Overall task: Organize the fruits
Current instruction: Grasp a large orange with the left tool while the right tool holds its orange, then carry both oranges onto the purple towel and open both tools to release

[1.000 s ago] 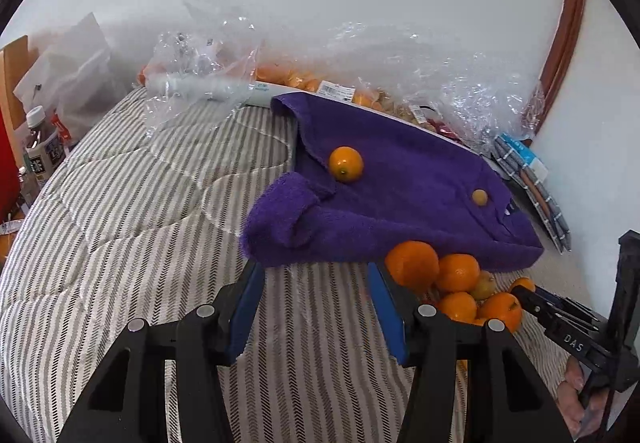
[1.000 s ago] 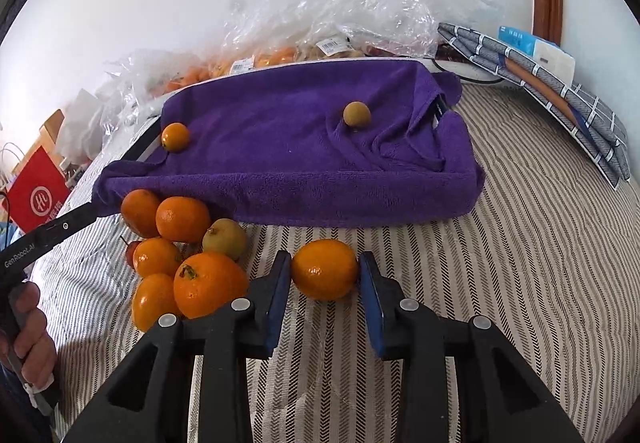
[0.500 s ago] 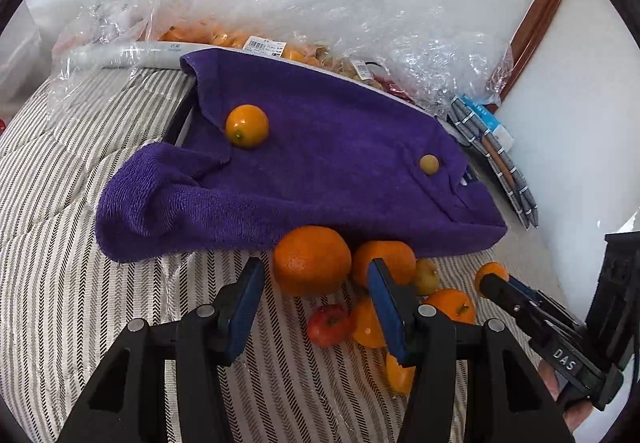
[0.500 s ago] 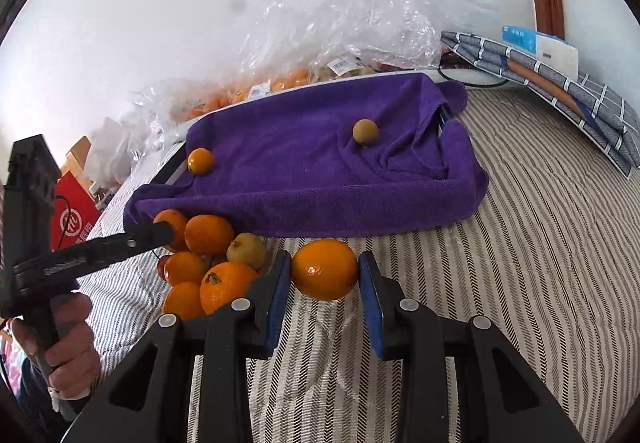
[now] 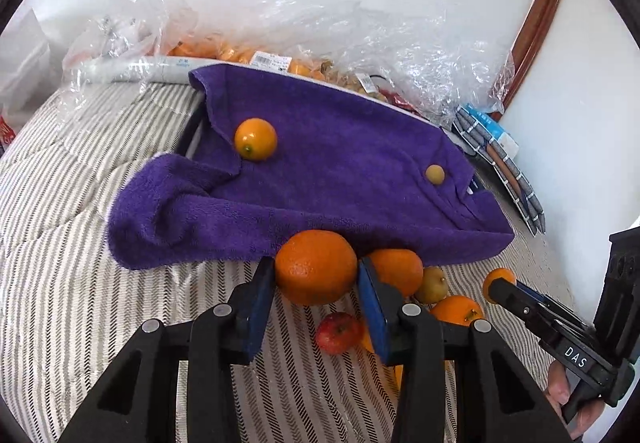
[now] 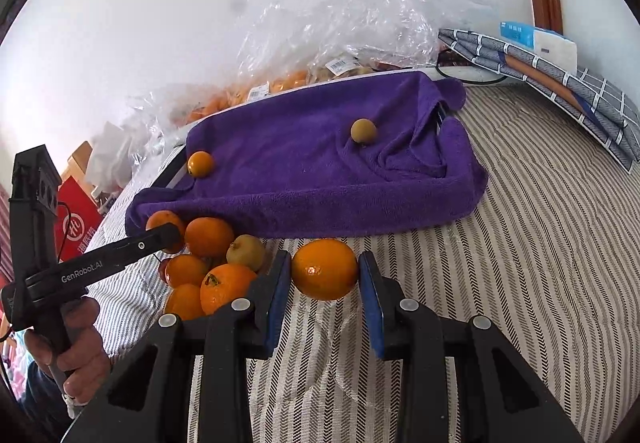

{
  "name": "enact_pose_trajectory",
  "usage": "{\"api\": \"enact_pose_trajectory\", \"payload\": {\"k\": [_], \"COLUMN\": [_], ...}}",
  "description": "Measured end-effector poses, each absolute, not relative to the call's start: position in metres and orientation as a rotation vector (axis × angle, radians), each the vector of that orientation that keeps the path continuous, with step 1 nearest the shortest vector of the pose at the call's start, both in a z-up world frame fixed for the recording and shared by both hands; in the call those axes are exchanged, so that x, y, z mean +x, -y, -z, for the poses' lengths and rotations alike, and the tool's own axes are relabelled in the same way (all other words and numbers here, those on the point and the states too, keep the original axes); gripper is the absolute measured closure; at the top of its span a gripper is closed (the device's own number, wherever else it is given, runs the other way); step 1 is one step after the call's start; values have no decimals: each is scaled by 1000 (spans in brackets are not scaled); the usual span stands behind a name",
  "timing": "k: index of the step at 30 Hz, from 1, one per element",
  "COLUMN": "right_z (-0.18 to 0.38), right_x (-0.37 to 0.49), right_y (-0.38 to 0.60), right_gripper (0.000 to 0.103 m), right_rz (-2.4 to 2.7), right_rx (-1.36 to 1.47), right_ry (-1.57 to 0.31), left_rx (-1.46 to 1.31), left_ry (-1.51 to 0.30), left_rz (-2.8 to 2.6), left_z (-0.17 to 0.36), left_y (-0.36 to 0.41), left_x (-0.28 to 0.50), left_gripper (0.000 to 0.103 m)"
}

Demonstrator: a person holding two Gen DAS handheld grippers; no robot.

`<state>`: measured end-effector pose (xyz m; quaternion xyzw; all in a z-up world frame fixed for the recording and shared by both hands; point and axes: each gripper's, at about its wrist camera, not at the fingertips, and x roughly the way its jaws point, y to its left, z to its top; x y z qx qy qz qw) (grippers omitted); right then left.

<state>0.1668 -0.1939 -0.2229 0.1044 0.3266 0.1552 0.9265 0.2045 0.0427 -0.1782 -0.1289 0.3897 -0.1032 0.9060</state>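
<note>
Big round orange [image 5: 315, 267] sits btwn the left jaws, blue pads touching both sides. Another orange [image 6: 324, 269] sits btwn the right jaws. Pile of oranges [image 6: 208, 271], w/ a small red apple [image 5: 339, 332], lies just left of the right jaws. Small orange [image 5: 255, 139] & yellow-green fruit [image 5: 435, 175] rest on purple towel [image 5: 340, 171] past the jaws.
</note>
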Motion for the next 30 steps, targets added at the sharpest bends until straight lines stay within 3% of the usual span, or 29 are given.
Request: {"api": "enact_pose_trajectory", "payload": {"k": [30], "right_z": [219], "right_x": [153], "right_y": [208], "right_gripper": [69], "right_rz": [-256], "right_rx": [279], "right_ry": [-627], "left_rx": [-242], "left_ry": [-659], "left_rz": [132], "left_z": [157], "left_y": [-54], "left_x": [179], "left_gripper": [64]}}
